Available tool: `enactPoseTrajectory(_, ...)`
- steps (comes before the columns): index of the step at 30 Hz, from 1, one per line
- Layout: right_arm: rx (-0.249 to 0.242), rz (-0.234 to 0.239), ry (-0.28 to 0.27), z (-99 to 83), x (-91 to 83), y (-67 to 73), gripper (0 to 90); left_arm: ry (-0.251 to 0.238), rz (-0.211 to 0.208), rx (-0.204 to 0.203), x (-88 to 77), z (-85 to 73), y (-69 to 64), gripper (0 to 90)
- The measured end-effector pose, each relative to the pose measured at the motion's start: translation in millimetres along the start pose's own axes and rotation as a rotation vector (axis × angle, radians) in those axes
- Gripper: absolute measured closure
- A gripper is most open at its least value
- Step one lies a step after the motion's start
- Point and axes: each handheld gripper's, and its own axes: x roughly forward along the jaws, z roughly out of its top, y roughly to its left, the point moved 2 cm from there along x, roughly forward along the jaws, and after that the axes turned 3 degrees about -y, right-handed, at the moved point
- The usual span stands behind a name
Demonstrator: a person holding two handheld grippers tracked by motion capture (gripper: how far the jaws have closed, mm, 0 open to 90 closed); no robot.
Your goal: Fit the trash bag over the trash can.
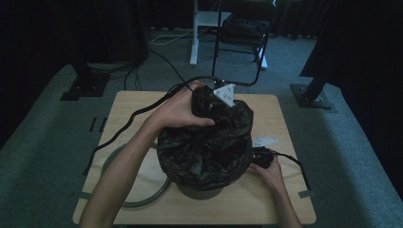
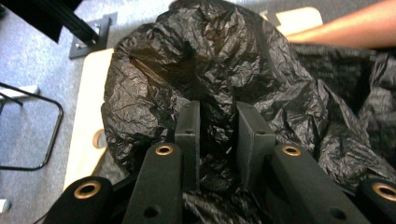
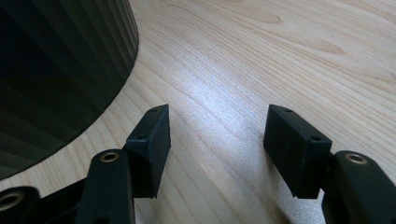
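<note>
While our left tool (image 2: 217, 140) pinches a fold of the black bag (image 1: 209, 142) draped over the ribbed bin (image 3: 56, 70) mid-bench (image 1: 285, 199), we should lift gently to avoid tearing. Our right tool (image 3: 217, 140), jaws apart and empty, rests by the bin's base; the high view shows the bag's full spread.

A light wooden surface (image 1: 285, 199) stands on grey carpet (image 1: 351, 156) in a dim room, with a black metal chair (image 1: 242, 35) and dark curtains (image 1: 57, 28) beyond its far edge.
</note>
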Motion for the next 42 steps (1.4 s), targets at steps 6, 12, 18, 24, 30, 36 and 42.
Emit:
enactPoseTrajectory(6, 0.001, 0.001, 0.0, 0.0, -0.1, 0.0, 40.7, 0.023, -0.022, -0.005, -3.7, -9.9, -1.6, 73.7)
enactPoseTrajectory(12, 0.003, 0.001, 0.0, 0.0, -0.1, -0.1, 40.8, 0.07, -0.05, -0.016, -4.9, -24.8, -3.4, 72.8)
enactPoseTrajectory(18, 0.005, 0.003, -0.001, -0.1, -0.1, -0.3, 40.8, 0.137, -0.067, -0.016, 1.2, -32.3, -5.3, 71.8)
enactPoseTrajectory(24, 0.005, 0.002, -0.001, -0.1, -0.1, -0.3, 40.8, 0.222, -0.064, -0.002, 15.0, -34.0, -7.9, 71.9)
enactPoseTrajectory(30, 0.006, 0.004, -0.001, -0.1, -0.2, -0.5, 40.8, 0.269, -0.072, 0.01, 22.6, -35.0, -10.4, 72.0)
enactPoseTrajectory(36, 0.006, 0.004, -0.001, -0.1, -0.2, -0.4, 40.9, 0.317, -0.076, 0.024, 31.2, -35.9, -14.3, 71.9)
enactPoseTrajectory(42, 0.006, 0.003, -0.001, -0.1, -0.2, -0.4, 40.9, 0.351, -0.084, 0.038, 41.8, -36.4, -18.3, 70.7)
